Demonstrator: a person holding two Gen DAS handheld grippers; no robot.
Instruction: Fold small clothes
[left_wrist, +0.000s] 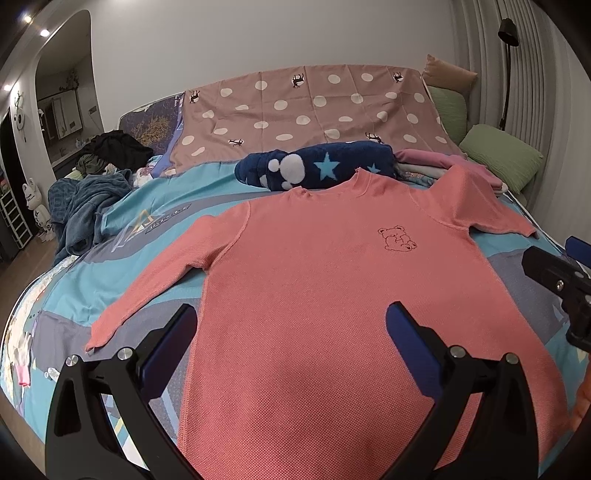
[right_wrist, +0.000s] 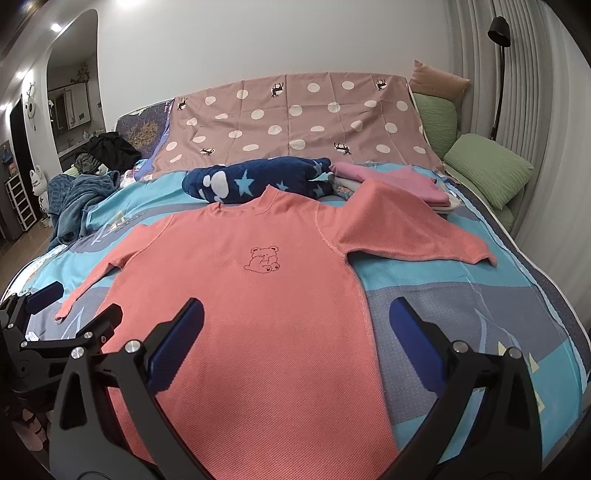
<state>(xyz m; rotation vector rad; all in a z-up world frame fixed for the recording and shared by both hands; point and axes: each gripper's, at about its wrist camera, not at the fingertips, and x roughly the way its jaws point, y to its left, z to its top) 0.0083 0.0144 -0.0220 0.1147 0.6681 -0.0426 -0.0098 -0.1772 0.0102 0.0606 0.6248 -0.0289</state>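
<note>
A small coral long-sleeved shirt (left_wrist: 314, 280) with a bear outline on the chest lies flat, front up, on the bed, both sleeves spread out; it also shows in the right wrist view (right_wrist: 258, 314). My left gripper (left_wrist: 291, 321) is open and empty, hovering above the shirt's lower left part. My right gripper (right_wrist: 295, 314) is open and empty above the shirt's lower right edge. The right gripper also shows at the right edge of the left wrist view (left_wrist: 557, 266). The left gripper shows at the left edge of the right wrist view (right_wrist: 70, 306).
The shirt lies on a blue and grey patterned bedspread (right_wrist: 461, 314). Behind its collar lies a navy fleece bundle with stars (right_wrist: 258, 181), with folded pink clothes (right_wrist: 399, 181) beside it. Green pillows (right_wrist: 487, 170) sit at right, and a teal blanket heap (left_wrist: 81, 206) at left.
</note>
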